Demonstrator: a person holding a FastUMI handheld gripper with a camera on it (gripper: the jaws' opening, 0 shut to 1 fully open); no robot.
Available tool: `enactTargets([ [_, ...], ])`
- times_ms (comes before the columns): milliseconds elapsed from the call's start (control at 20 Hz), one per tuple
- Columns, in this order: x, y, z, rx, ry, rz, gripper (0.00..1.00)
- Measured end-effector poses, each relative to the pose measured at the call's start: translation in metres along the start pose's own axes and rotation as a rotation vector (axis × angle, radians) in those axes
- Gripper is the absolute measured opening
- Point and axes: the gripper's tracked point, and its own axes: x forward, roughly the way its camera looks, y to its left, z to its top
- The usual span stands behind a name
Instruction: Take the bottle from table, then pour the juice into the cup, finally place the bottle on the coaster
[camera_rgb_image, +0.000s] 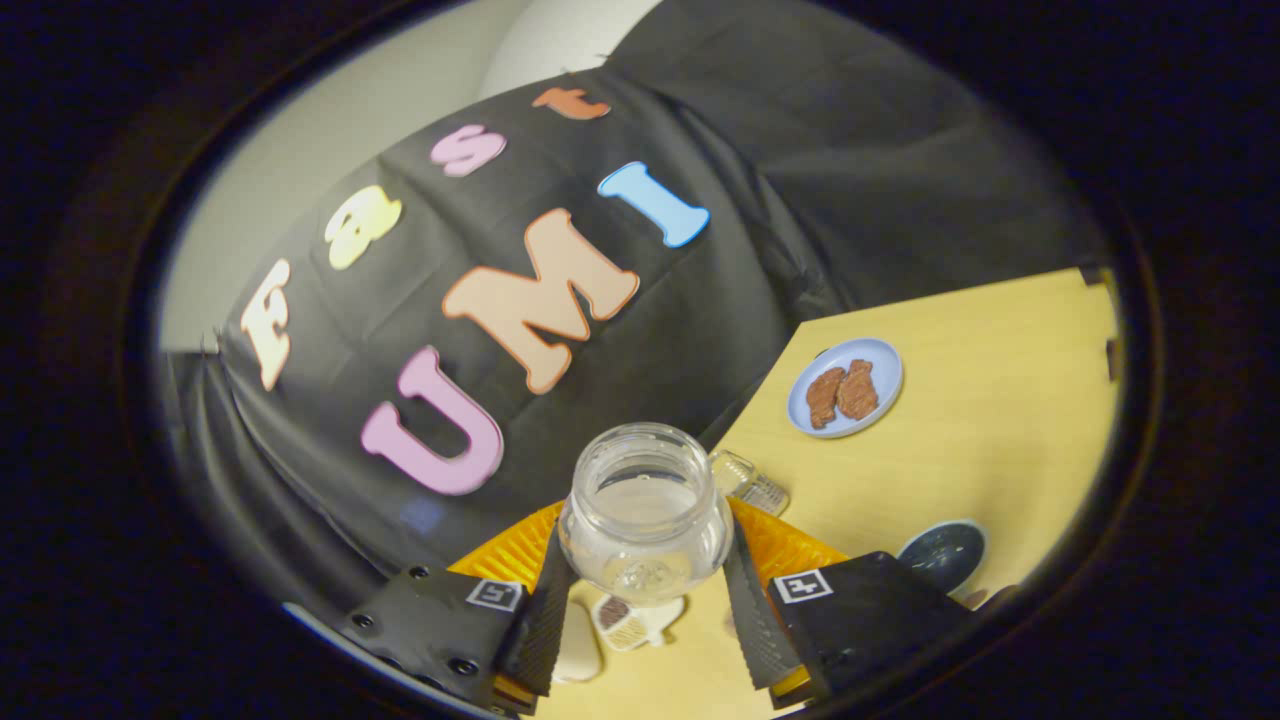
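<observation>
Two jaws pinch the clear bottle (645, 515) from either side, so the gripper (645, 590) is clamped on it, and the whole rig is rolled hard over, with the yellow tabletop (1000, 400) running off toward three o'clock. From where I stand this looks like the pouring stage. The bottle's open mouth faces the camera and I can see only a thin film or a few drops of clear liquid inside, so how much juice is left I cannot tell. At one o'clock from the bottle, just beyond it, pokes the edge of a small clear vessel (750, 482), probably the cup, though most of it hides behind the bottle. My worry is aim: with the cup masked by the bottle, a stream could miss its rim and run over the tabletop, and a wet glass wall might slide between the jaws. Further out at two o'clock a pale blue plate (880, 410) carries two brown pieces of food (842, 392). At four o'clock lies a dark round disc (942, 552), likely the coaster, bare and waiting.
</observation>
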Motion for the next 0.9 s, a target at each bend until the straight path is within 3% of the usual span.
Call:
enactTargets([
  [250,0.011,-0.005,-0.044,-0.305,0.119,-0.048,0.76],
  [500,0.032,-0.008,-0.092,-0.503,0.206,-0.083,0.77],
  [750,0.051,-0.012,-0.124,-0.640,0.264,-0.118,0.77],
  [900,0.059,-0.008,-0.136,-0.642,0.285,-0.116,0.77],
])
